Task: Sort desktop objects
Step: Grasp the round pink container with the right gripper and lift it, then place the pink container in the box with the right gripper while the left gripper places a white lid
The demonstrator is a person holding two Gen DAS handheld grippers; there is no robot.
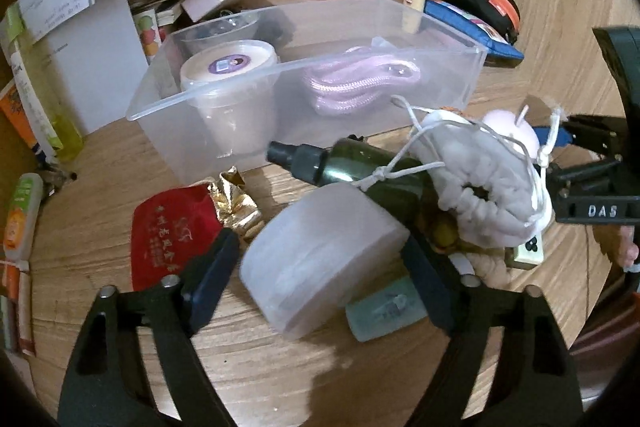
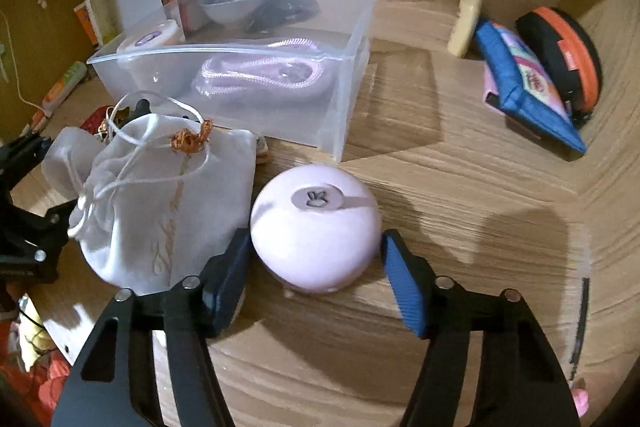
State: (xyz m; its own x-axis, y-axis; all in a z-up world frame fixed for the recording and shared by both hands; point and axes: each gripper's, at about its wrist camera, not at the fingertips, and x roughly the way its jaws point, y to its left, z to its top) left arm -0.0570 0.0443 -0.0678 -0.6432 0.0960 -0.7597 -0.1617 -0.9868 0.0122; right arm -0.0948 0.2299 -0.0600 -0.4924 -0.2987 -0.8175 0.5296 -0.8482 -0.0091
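Observation:
My left gripper (image 1: 320, 255) is shut on a frosted white round container (image 1: 320, 259), held tilted above the wooden desk. My right gripper (image 2: 316, 263) is open around a lilac round case (image 2: 316, 235) with a small bunny mark that rests on the desk; its fingers stand just off its sides. A clear plastic bin (image 1: 472, 63) (image 2: 344, 75) stands behind, holding a lidded white tub (image 1: 228, 67) and a coiled lilac cord (image 1: 360, 79) (image 2: 260, 75). A white drawstring pouch (image 1: 480, 171) (image 2: 160, 199) lies between the grippers, on a dark green spray bottle (image 1: 344, 167).
A red packet (image 1: 164, 239), gold foil (image 1: 236, 199) and a small pale-green bottle (image 1: 384, 311) lie near the left gripper. A blue pouch (image 2: 528, 87), an orange-black case (image 2: 564, 51) and a cream bottle (image 2: 464, 23) sit at the back right. Papers and boxes (image 1: 80, 27) stand at the left.

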